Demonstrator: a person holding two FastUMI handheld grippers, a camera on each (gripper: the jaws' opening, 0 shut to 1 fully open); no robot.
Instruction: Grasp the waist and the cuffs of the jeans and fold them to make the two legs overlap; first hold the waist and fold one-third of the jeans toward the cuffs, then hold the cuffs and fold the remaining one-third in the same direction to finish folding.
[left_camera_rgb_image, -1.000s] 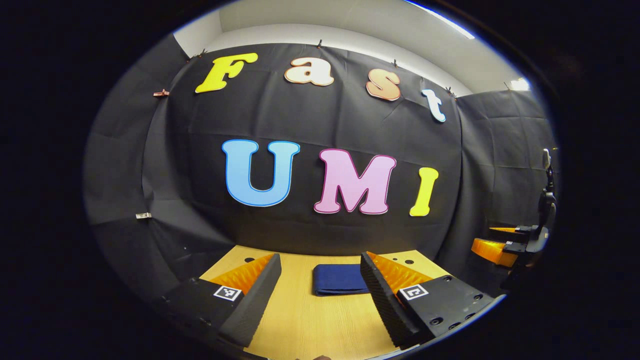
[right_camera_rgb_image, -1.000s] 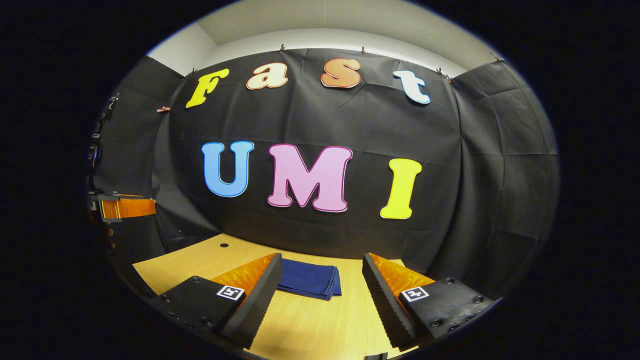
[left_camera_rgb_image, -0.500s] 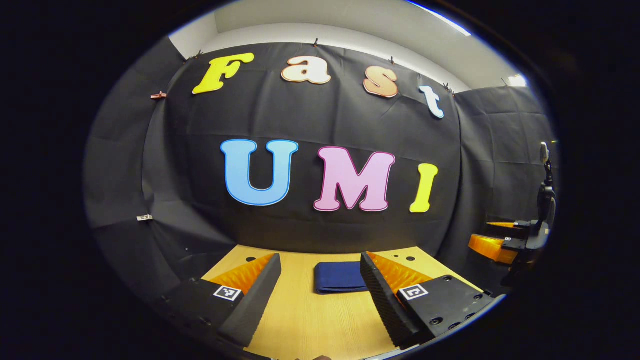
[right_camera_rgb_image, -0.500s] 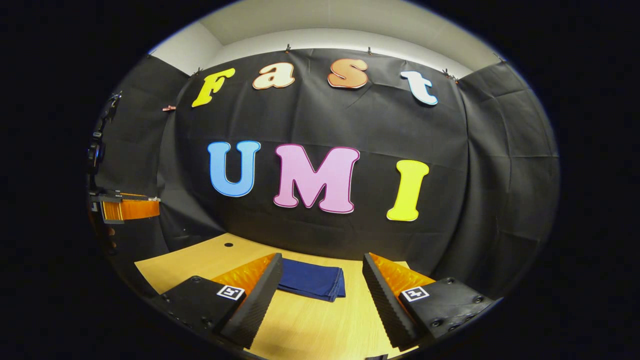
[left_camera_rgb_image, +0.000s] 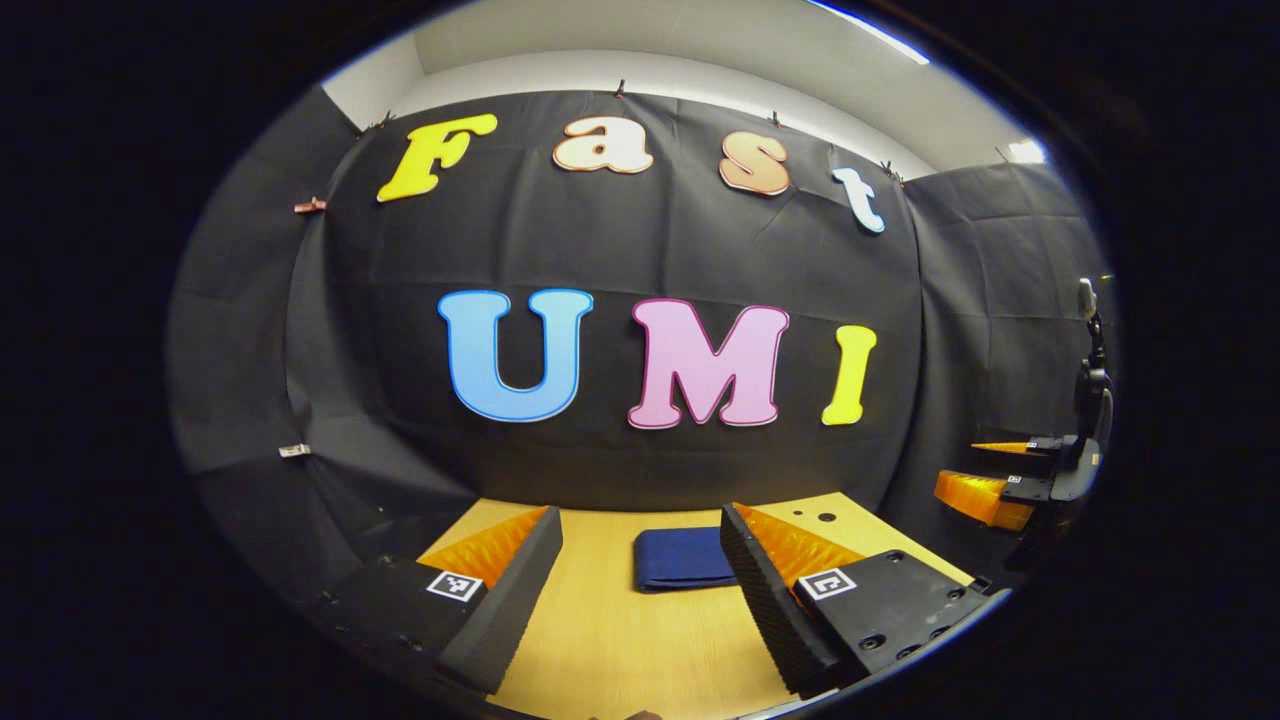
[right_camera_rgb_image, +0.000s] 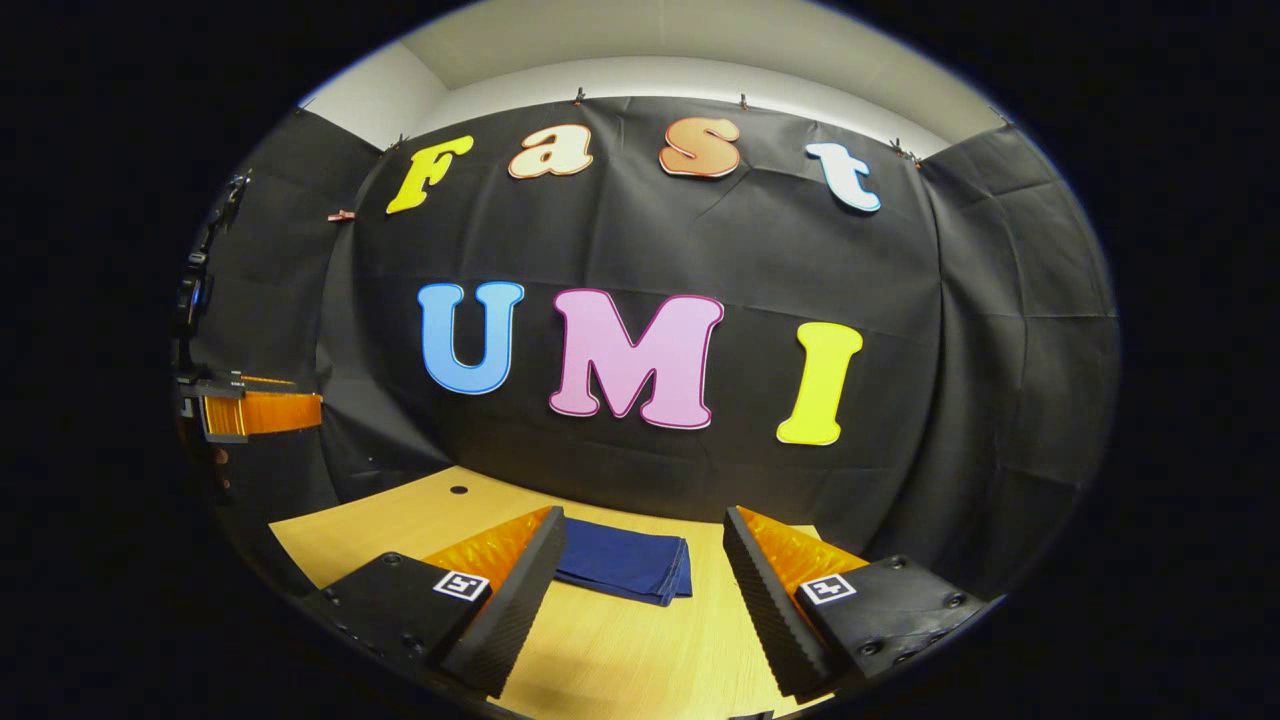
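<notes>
A: Two grippers, both lifted clear of the table (left_camera_rgb_image: 610, 640). Starting from the left: the left gripper (left_camera_rgb_image: 640, 560) has its jaws spread wide with nothing between them. Where are the jeans (left_camera_rgb_image: 685, 558)?

B: Folded into a small dark-blue packet on the table, beyond the fingers, apart from them. The right gripper (right_camera_rgb_image: 645, 560) is likewise spread and empty.

A: How would they handle?

B: Soft and limp, I'd judge, but thick in layers and fairly heavy. Pinch all layers at a corner of the packet, or the top ones slide
</notes>
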